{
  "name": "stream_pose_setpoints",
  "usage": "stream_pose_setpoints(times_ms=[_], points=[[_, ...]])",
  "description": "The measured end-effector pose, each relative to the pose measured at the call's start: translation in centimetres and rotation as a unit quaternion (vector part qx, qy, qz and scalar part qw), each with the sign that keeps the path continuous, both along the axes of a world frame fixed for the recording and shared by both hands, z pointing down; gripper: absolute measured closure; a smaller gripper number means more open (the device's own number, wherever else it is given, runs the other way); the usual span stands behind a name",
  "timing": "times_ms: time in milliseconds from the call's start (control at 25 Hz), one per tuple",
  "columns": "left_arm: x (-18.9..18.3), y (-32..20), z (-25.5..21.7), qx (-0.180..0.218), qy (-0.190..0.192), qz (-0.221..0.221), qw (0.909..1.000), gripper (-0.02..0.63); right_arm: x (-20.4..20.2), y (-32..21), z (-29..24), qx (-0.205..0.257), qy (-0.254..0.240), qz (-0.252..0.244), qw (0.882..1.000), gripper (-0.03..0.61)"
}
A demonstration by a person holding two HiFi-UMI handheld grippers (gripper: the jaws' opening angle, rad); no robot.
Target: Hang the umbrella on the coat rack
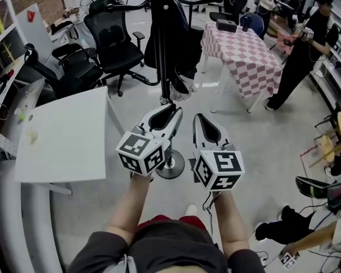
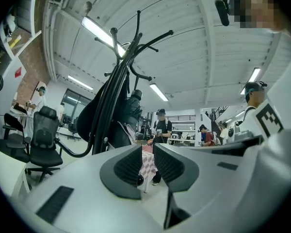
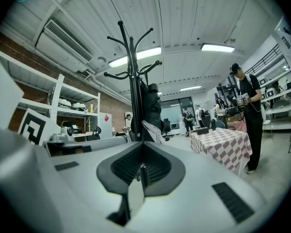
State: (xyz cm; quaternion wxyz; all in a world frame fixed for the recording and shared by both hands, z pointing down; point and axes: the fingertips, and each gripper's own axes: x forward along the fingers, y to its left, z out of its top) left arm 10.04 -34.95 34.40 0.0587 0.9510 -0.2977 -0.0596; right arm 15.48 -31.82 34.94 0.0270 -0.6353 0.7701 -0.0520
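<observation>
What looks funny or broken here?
Nothing stands out. The coat rack stands upright with dark clothing hanging on it. The checked tablecloth lies smooth, and the black office chair is upright. Nothing looks spilled or broken.

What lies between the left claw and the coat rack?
Nothing: in the left gripper view, only open air separates the left claw from the coat rack, which stands ahead, slightly to the left.
</observation>
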Motion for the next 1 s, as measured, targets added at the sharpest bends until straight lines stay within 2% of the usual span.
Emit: stream_pose_setpoints(times_ms=[400, 1000], points=[[-2.4, 1.8, 0.8, 0.002, -0.008, 0.019, 0.9998, 0.589, -1.7, 2.0, 1.1, -0.011, -0.007, 0.026, 1.0, 0.561], [-6.6, 4.1, 2.5, -0.005, -0.009, 0.001, 0.9999, 0.601, -3.2, 5.7, 2.5, -0.026, -0.011, 0.061, 0.998, 0.561]])
